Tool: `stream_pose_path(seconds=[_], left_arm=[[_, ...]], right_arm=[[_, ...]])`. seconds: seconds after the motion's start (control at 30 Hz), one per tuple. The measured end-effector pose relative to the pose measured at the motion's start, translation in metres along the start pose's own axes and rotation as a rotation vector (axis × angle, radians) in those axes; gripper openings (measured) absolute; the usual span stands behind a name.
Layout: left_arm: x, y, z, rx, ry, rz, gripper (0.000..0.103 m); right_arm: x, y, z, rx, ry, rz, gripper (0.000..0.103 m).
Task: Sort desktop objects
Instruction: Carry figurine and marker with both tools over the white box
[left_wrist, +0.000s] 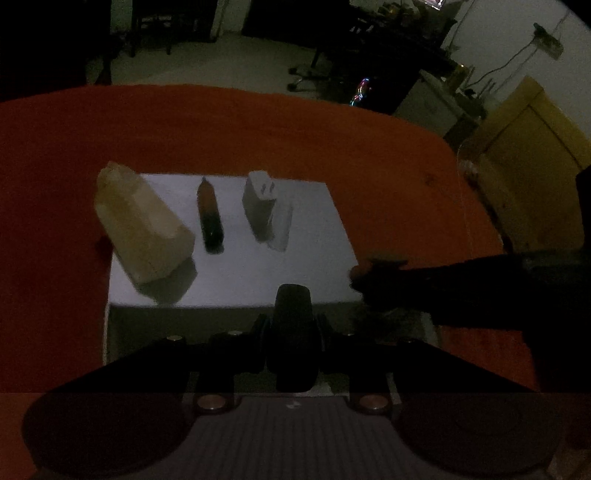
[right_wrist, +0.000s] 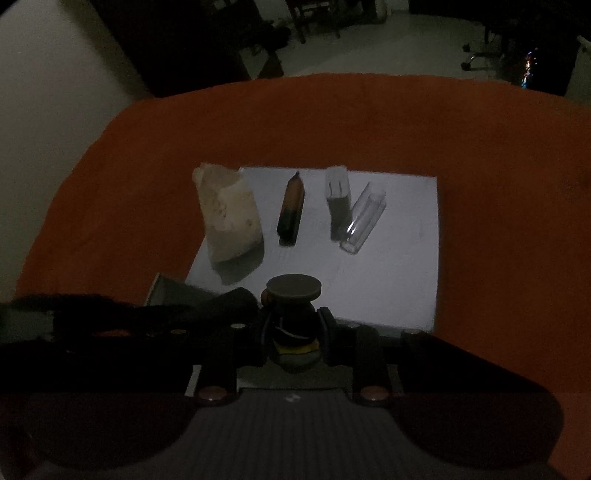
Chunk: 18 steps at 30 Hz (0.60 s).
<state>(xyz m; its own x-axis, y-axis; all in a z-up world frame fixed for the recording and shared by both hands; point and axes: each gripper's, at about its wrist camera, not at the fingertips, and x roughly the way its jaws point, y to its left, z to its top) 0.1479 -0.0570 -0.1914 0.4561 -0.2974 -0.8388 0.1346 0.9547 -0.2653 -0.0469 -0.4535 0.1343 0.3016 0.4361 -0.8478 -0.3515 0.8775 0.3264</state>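
A white box (left_wrist: 236, 273) lies on the orange table (left_wrist: 258, 122). On it stand a pale tissue pack (left_wrist: 142, 225), a brown-and-black pen-like stick (left_wrist: 209, 216), a white plug adapter (left_wrist: 260, 201) and a clear plastic case (left_wrist: 282, 229). They also show in the right wrist view: the pack (right_wrist: 231, 214), the stick (right_wrist: 291, 208), the adapter (right_wrist: 338, 201), the case (right_wrist: 364, 221). My left gripper (left_wrist: 292, 332) is shut on a dark oblong object (left_wrist: 292, 325) over the box's near edge. My right gripper (right_wrist: 293, 332) is shut on a small bottle with a round cap (right_wrist: 293, 288).
The right gripper's arm (left_wrist: 461, 288) reaches in at the right of the left wrist view, beside the box. The left gripper (right_wrist: 147, 314) is at the left of the right wrist view. The room is dark; chairs and a yellow cabinet (left_wrist: 532, 147) stand beyond the table.
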Motion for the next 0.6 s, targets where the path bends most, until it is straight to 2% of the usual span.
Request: stream_pose_path(seconds=[0.27,0.4,0.6], left_arm=[[0.014,0.007,-0.027,-0.036,0.059,0.0,0.021],[0.021,0.008,-0.043,-0.046,0.093,-0.028,0.021],[0.029,0.015,-0.065,-0.059,0.129,-0.008,0.021]], right_arm=[[0.0,-0.003,-0.028,0.012,0.027,-0.009,0.028],[0.01,-0.001,-0.045,0.01,0.063,-0.003,0.028],[0.026,0.012,-0.068,-0.041,0.126,-0.009,0.028]])
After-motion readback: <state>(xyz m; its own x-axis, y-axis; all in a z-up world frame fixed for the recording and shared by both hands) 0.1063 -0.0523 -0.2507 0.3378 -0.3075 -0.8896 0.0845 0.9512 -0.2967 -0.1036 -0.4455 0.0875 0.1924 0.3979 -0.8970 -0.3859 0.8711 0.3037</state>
